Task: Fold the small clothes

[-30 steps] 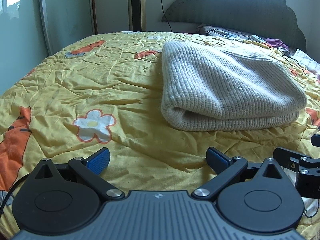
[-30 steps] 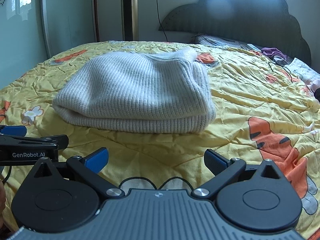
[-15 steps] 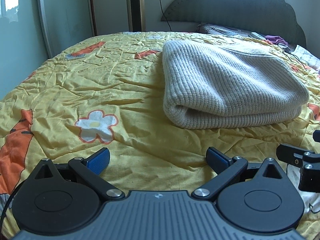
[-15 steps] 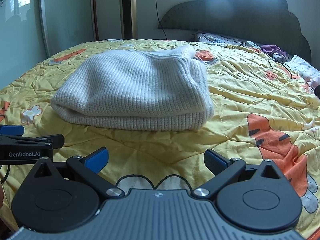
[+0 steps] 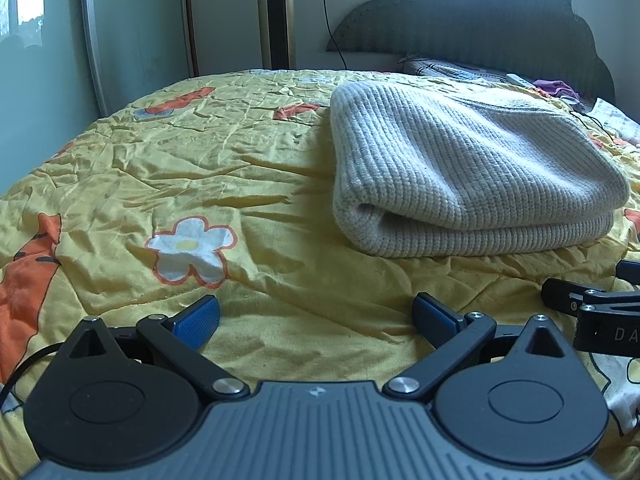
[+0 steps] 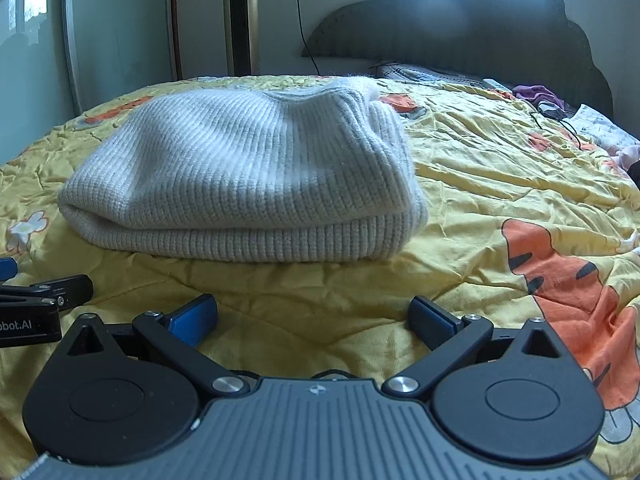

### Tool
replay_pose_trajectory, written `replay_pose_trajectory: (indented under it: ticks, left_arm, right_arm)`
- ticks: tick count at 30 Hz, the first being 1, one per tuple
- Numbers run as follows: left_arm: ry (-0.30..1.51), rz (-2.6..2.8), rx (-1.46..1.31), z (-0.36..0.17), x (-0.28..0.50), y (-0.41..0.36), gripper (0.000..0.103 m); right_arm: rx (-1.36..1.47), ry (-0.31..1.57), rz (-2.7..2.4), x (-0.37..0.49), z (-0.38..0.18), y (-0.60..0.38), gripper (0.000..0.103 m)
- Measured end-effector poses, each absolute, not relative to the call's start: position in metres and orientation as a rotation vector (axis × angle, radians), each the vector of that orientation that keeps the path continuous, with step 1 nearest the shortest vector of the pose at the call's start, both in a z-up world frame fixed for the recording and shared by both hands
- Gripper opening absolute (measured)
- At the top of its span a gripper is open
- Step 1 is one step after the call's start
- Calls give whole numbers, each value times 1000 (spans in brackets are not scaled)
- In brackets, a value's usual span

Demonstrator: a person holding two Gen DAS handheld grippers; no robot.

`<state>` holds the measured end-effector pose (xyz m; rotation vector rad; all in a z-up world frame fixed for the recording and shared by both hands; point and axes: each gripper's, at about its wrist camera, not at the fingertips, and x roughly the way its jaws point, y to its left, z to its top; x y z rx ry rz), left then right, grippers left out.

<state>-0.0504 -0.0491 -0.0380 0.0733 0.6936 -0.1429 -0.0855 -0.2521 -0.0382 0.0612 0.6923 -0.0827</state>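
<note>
While both tools sit low at the bottom of their frames, the left gripper [image 5: 316, 318] has its blue-padded fingers [image 5: 197, 320] spread wide with nothing between them; only the yellow bedspread [image 5: 168, 168] shows in the gap. Right gripper [image 6: 312, 318]: same condition, fingers [image 6: 192, 322] wide apart, empty.

Folded cream knit sweater [image 5: 460, 172] lies on the bedspread, right of centre in the left wrist view, clear of both left fingers. In the right wrist view the sweater [image 6: 248, 176] sits centre-left, rounded fold edge facing the camera, apart from the fingers.

Right gripper's body enters the left view at the lower right edge; left gripper's body enters the right view at the lower left edge.

Background: dark scalloped headboard [image 6: 460, 28] upper right, gold tower fan [image 6: 239, 16] upper centre-left.
</note>
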Motion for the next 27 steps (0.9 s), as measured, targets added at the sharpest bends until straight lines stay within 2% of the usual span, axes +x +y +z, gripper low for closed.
replay_pose_trajectory:
  ticks: [27]
  left_arm:
    - [687,-154,68,-38,-51,-48,103]
  right_arm:
    - [49,686,-72,-87,-39,-249,103]
